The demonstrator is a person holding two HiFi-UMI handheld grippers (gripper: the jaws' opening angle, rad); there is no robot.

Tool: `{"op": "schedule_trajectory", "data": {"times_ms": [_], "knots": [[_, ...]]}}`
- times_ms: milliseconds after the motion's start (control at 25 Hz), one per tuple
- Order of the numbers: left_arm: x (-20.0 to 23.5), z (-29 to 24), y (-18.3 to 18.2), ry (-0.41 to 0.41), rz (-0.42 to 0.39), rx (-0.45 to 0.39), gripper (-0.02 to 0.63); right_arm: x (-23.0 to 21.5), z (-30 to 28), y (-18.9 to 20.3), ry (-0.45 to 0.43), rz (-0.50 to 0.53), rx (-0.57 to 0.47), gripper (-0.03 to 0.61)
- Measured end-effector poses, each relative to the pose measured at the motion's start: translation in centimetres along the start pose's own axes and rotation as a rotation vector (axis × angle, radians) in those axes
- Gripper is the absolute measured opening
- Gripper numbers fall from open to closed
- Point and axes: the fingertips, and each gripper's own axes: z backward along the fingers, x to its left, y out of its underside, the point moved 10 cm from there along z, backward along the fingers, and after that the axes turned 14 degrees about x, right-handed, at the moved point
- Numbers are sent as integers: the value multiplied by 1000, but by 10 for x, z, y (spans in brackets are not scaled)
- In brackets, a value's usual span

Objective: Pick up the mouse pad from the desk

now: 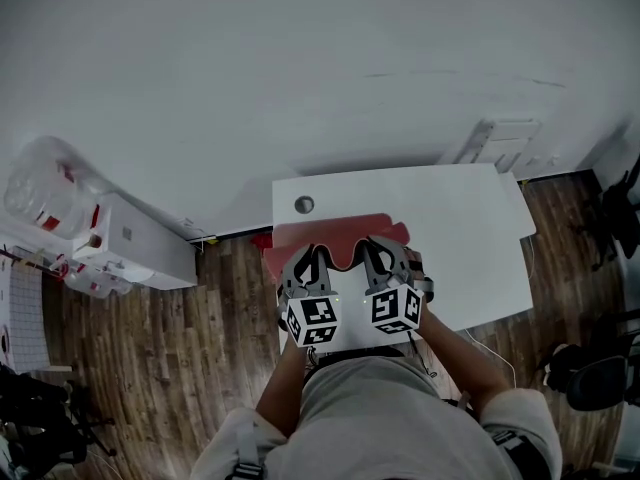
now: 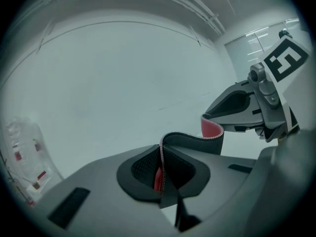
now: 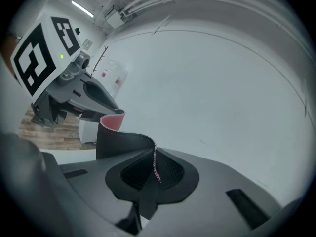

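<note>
A: Over the white desk [image 1: 460, 228], the left gripper [image 1: 312, 260] and right gripper [image 1: 385, 253] each pinch the red mouse pad's [image 1: 335, 233] near edge.
B: Only the gripper views show its black underside, buckled between them.

Mouse pad [image 1: 340, 234] over desk [image 1: 455, 228] (left end)

Can't see near edge of mouse pad [image 1: 335, 236] in head view: sits behind left tongs [image 1: 312, 258] & right tongs [image 1: 382, 251]. Can't tell if pad's far edge touches table [image 1: 470, 228]. Can't see table's near side, under person's torso [image 1: 390, 418]. In left gripper view, see only part of right tongs, cropped at rt edge. Can't ID dark clutter [image 1: 40, 408] at lower left, too blurred.
</note>
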Motion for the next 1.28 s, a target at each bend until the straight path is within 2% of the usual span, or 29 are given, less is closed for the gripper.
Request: {"op": "schedule_trajectory", "data": {"times_ms": [480, 760, 1000, 1280], "knots": [[18, 11, -51, -40, 20, -126, 29, -35, 10, -43, 33, -101, -128, 52], [16, 14, -79, -30, 9, -190, 29, -55, 13, -58, 73, -153, -194, 52], [31, 23, -104, -21, 63, -261, 29, -76, 24, -76, 89, -235, -296, 52], [30, 56, -139, 18, 66, -388, 29, -87, 59, -94, 81, -264, -379, 52]]}}
